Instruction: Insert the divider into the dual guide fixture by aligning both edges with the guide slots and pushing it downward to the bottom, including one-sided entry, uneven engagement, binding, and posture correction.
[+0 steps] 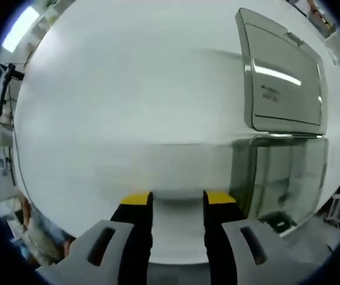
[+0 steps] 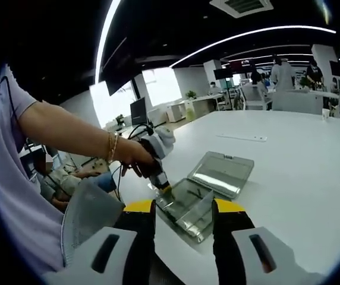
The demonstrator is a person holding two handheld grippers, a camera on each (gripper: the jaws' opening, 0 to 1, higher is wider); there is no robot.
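Clear box (image 1: 280, 178) at table (image 1: 128, 101) edge; left hand-held gripper (image 1: 178, 199) open.

A broad, glossy white table (image 2: 289, 160) filled the right half of the right gripper view and most of the left gripper view. A clear rectangular plastic box (image 2: 185, 208) rested on it at lower centre of the right gripper view, its hinged transparent lid (image 2: 222, 172) folded open flat on the tabletop just beyond. In the left gripper view the box (image 1: 283, 175) sat at right, the lid (image 1: 283, 74) at upper right. A thin flat white strip (image 2: 243, 138) lay farther back, well apart.
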